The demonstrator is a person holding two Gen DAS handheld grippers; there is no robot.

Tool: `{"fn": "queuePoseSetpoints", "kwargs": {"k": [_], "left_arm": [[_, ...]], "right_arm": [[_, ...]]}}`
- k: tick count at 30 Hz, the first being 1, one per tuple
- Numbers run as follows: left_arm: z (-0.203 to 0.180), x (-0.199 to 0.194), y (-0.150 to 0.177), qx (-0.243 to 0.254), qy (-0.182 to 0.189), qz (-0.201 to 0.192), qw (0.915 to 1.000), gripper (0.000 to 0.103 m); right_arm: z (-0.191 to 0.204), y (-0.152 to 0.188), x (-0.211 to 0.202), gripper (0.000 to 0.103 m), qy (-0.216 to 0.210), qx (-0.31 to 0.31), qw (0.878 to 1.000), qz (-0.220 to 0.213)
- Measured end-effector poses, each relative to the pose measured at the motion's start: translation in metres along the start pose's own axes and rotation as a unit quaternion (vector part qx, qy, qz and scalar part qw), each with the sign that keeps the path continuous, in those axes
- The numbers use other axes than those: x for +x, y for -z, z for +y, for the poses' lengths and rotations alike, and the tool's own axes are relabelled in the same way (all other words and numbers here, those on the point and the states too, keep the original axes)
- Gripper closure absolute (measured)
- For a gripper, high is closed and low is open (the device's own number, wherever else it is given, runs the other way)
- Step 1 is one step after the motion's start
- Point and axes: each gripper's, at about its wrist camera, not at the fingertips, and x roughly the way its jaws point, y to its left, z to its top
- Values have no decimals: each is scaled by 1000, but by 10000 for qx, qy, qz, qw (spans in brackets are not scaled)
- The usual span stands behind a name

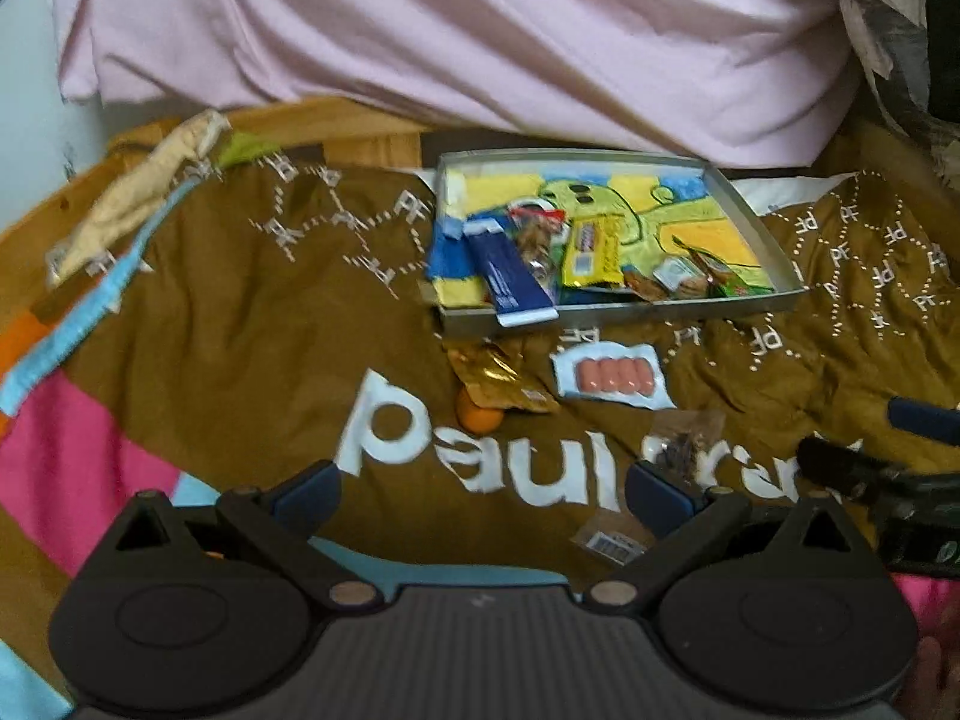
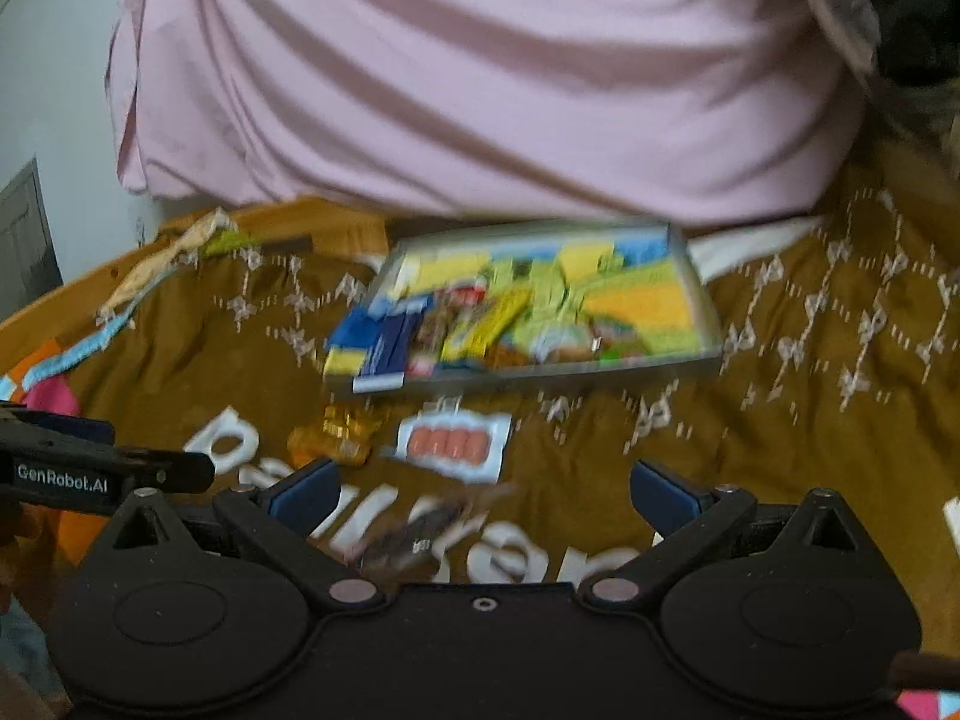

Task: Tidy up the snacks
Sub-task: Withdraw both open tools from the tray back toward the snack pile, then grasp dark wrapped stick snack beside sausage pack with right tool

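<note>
Both of your grippers hover with jaws spread wide and nothing between them above a brown printed bedspread (image 1: 240, 324). The left gripper (image 1: 480, 489) fills the bottom of its view; the right gripper (image 2: 483, 489) does the same in its own, much blurred.

The shallow grey tray with a yellow-and-blue cartoon lining (image 1: 759, 228) sits centre-right, already holding a dark blue bar wrapper (image 1: 507, 276) and a yellow packet (image 1: 594, 252).

4 snacks lie loose below the tray: a clear pack of pink sausages (image 1: 609, 375), a crinkled gold foil pouch (image 1: 498, 381) touching an orange ball (image 1: 477, 419), and a clear bag of dark pieces (image 1: 684, 444) nearest your right finger.

Judging by position, take that bag first; pinch its crimped edge, since the film looks slippery.
</note>
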Motion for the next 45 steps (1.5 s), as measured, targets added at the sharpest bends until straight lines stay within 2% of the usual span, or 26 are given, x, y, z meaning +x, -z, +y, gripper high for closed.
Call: {"fn": "queuePoseSetpoints", "kwargs": {"k": [6, 10, 16, 21, 24, 29, 31, 35, 38, 41, 45], "left_arm": [[6, 9, 1, -77, 190, 192, 9996, 0], [15, 15, -3, -321, 320, 371, 9983, 0], [29, 31, -14, -714, 460, 544, 9949, 0], [36, 46, -22, -860, 707, 505, 9925, 0], [37, 54, -25, -903, 889, 502, 9907, 0], [35, 66, -30, -801, 1161, 536, 9885, 0], [35, 72, -32, -756, 1218, 500, 9884, 0], [37, 85, -39, -825, 1399, 383, 9860, 1], [37, 97, -46, -797, 1456, 295, 9857, 1], [28, 112, -55, -469, 1398, 294, 9886, 6], [21, 131, -60, -264, 1400, 449, 9888, 20]], "right_arm": [[0, 2, 15, 1, -104, 98, 9990, 427], [0, 6, 25, 1, -293, 249, 9963, 773], [7, 10, 36, 1, -847, 280, 9892, 1163], [17, 11, 49, 3, -1354, 213, 9814, 1345], [21, 11, 60, 10, -1517, 255, 9759, 1545], [18, 8, 83, 22, -1421, 431, 9735, 1741], [12, 7, 94, 31, -1463, 728, 9695, 1826], [3, 5, 109, 56, -1382, 1047, 9674, 1846], [0, 4, 119, 62, -1382, 1206, 9658, 1833], [2, 0, 125, 71, -1385, 1101, 9673, 1817], [2, -8, 130, 78, -1467, 850, 9674, 1879]]}}
